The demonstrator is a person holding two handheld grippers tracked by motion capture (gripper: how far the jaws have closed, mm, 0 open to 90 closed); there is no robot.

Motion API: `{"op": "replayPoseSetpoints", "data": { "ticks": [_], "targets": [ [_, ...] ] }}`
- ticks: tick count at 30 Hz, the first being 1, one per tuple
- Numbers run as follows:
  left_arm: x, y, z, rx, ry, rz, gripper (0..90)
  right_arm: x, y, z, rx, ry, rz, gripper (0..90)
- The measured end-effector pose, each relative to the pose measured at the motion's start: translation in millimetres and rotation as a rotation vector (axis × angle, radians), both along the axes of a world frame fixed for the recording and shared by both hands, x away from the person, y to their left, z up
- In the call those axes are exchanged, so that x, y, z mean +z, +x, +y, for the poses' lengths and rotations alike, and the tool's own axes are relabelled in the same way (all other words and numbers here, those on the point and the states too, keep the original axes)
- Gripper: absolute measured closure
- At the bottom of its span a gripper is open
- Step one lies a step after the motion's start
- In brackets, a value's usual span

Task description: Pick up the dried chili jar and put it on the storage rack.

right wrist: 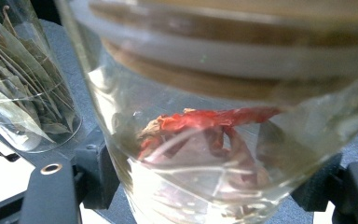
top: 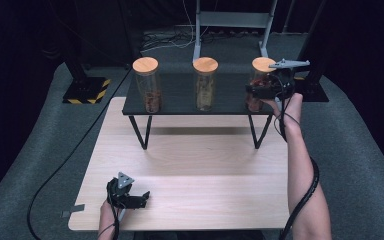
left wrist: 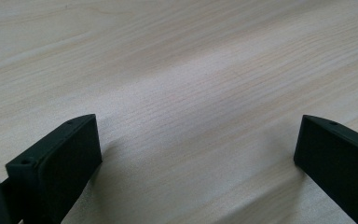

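Chilli jar point(top: 258, 85) at the black shelf's point(top: 180, 92) right end, clamped in the right gripper point(top: 260, 92)!
Left gripper point(top: 139, 198) rests near the wooden table's point(top: 205, 170) front-left corner, jaws wide, nothing between.

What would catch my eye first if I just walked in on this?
Three tall glass jars with round wooden lids stand in a row on a dark shelf at the table's far side. The right gripper has its jaws around the right jar, which holds red dried pieces. The left gripper rests open on the pale table, near its front edge.
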State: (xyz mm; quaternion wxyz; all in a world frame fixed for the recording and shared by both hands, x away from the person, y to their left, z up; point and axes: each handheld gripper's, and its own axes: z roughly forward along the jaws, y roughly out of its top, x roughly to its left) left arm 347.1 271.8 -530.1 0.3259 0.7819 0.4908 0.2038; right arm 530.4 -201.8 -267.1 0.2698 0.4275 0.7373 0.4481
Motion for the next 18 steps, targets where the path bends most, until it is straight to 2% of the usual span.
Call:
{"op": "replayPoseSetpoints", "data": {
  "ticks": [18],
  "targets": [
    [0.0, 0.0, 0.0, 0.0, 0.0, 0.0, 0.0, 0.8, 0.2, 0.8, -0.007, -0.003, 0.005, 24.3]
  ]
}}
